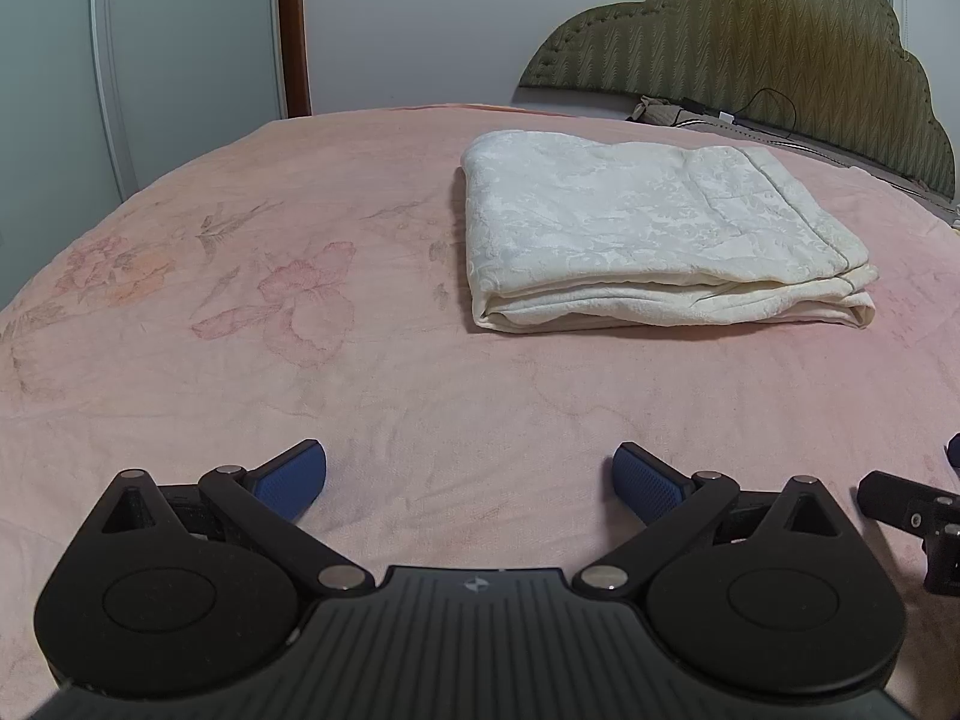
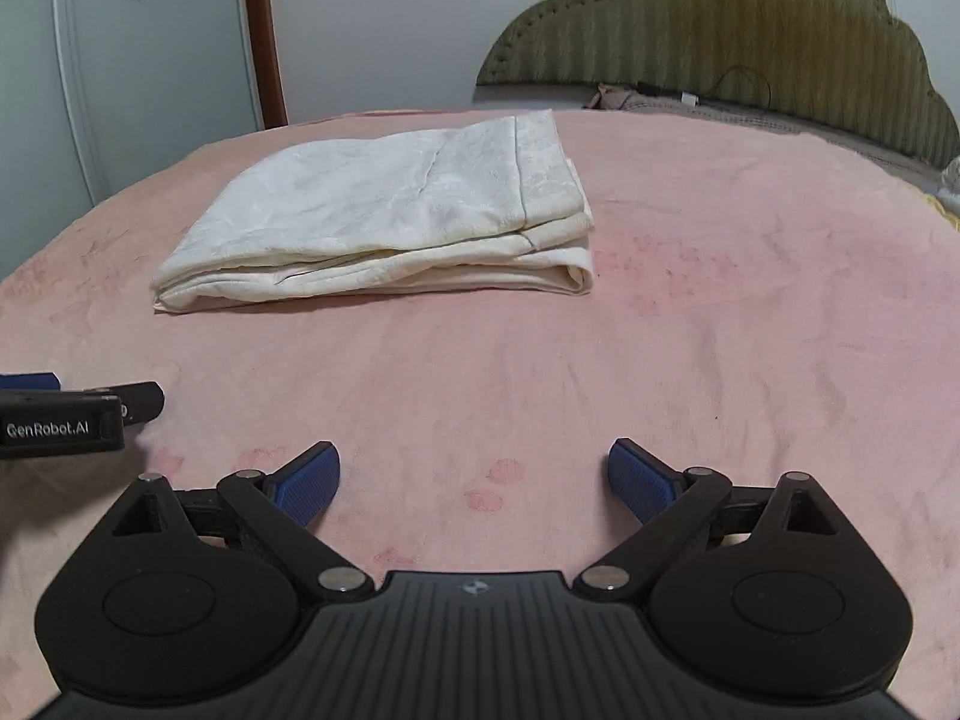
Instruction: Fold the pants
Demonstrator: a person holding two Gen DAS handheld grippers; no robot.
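Pants (image 1: 654, 228) lie folded in a neat stack on the bed (image 1: 240, 360), apparently finished, so left hand-held gripper (image 1: 469, 480) and right hand-held gripper (image 2: 474, 477) both gape wide, empty, well short of them.

The folded cream-white cloth pants (image 1: 654, 228) have a woven flower pattern and a soft, slightly shiny surface. The pink bed cover (image 1: 420, 396) under them is matt, fuzzy cloth with a faded flower print. The olive-green padded headboard (image 1: 780, 54) is ribbed, stitched fabric. The left gripper (image 1: 470, 483) is matt black plastic with small bright metal pins; its blue fingertip pads (image 1: 645, 483) look rubbery and finely dotted — the right gripper (image 2: 474, 480) is the same. The brown door frame (image 1: 294, 24) looks like glossy wood.
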